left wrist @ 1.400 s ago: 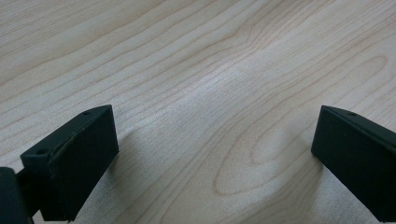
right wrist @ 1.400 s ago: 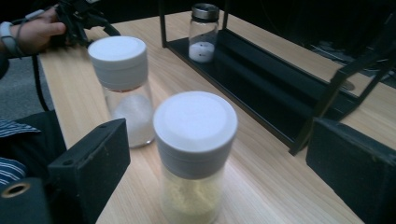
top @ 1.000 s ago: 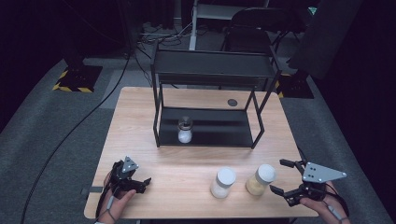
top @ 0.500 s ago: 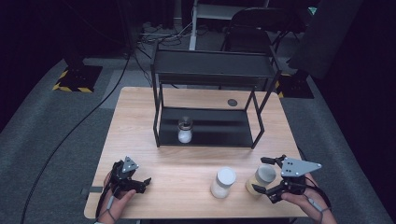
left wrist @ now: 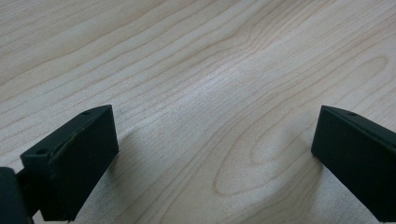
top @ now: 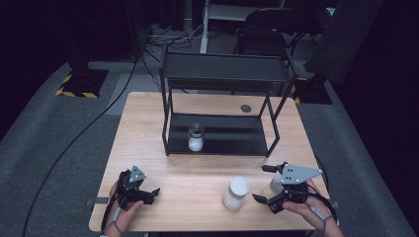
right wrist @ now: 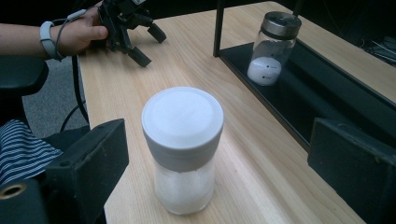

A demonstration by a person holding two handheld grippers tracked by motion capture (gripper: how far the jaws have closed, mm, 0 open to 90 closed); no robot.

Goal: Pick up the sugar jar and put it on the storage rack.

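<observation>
White-lid jar [right wrist: 182,149] upright on counter [top: 197,177], front edge, between right tool's [right wrist: 215,177] spread jaws, pads not touching; holds white powder to about half
Close squarely on glass below lid, keep jar upright
Tan jar [top: 271,186] at 3 o'clock, partly hidden
Metal-lid jar [top: 195,138] on rack [top: 222,136] lower shelf at 12, white powder at bottom
Left tool [top: 148,195] at 9, jaws apart, empty
</observation>
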